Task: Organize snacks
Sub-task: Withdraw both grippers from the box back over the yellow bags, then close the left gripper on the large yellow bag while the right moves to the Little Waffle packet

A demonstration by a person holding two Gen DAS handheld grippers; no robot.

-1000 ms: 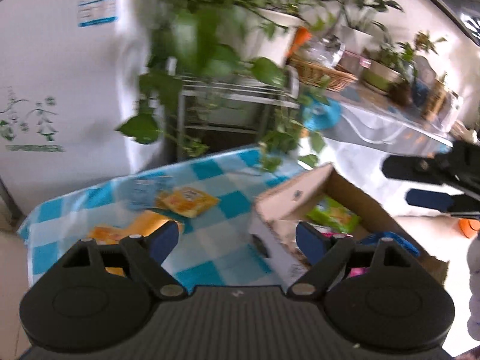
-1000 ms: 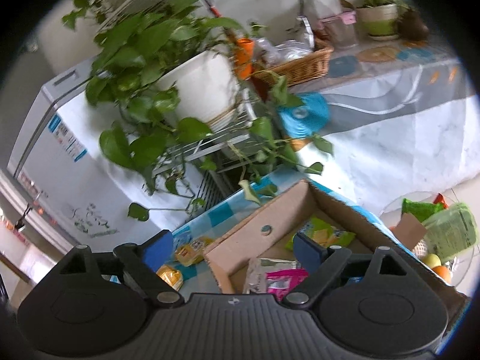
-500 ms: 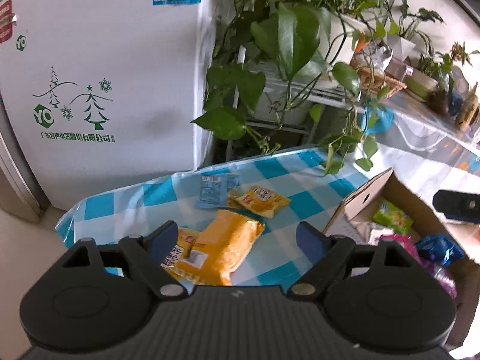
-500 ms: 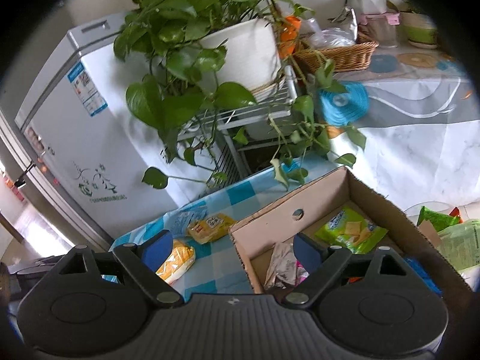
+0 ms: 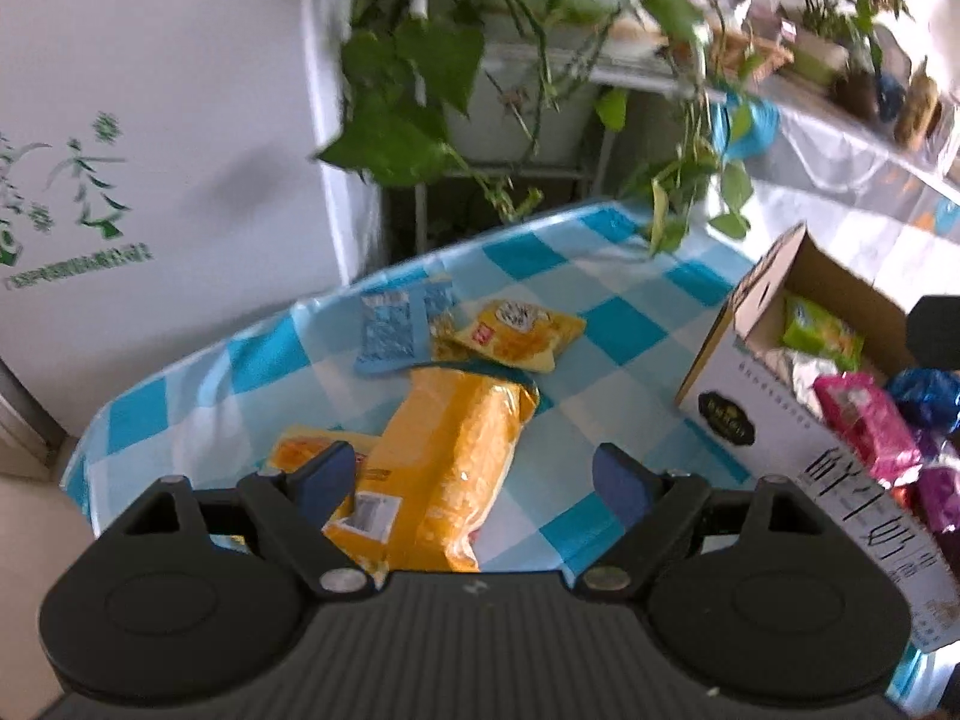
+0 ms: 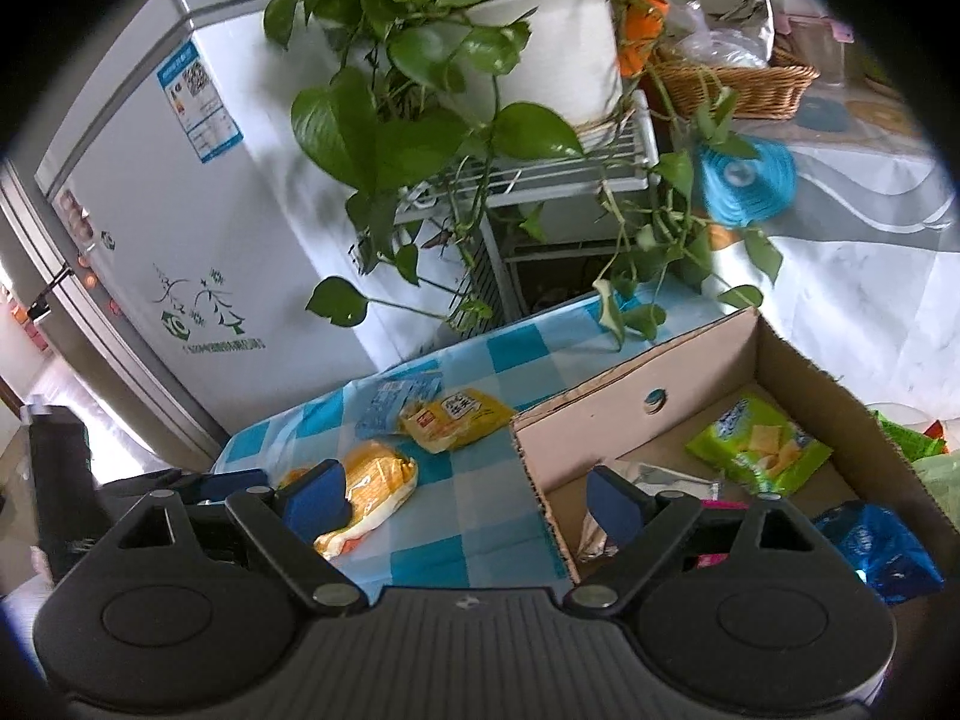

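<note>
While its blue-padded jaws stand wide with nothing pressed between them, the left gripper [image 5: 474,477] hangs over a large orange snack bag [image 5: 450,462] in the lower middle of the left wrist frame; the bag lies on a blue-and-white checked tablecloth [image 5: 624,336], partly over a smaller orange packet [image 5: 306,447] at lower left. Above the bag, toward the frame's centre, lie a yellow snack packet [image 5: 516,336] and, just left of it and touching, a light blue packet [image 5: 393,336]. At right stands an open cardboard box [image 5: 756,420] holding a green cracker packet [image 5: 822,336], a pink packet [image 5: 864,426] and a dark blue wrapper [image 5: 927,390].

Likewise spread wide and empty, the right gripper [image 6: 465,495] straddles the box's near corner in the right wrist frame: one pad over the cloth beside the orange bag, the other over the box interior and a silvery packet [image 6: 666,474]. A potted pothos [image 6: 432,60] on a white wire rack [image 6: 570,174] fills the upper centre, with a white freezer [image 6: 180,192] at left and a wicker basket [image 6: 738,84] at upper right.
</note>
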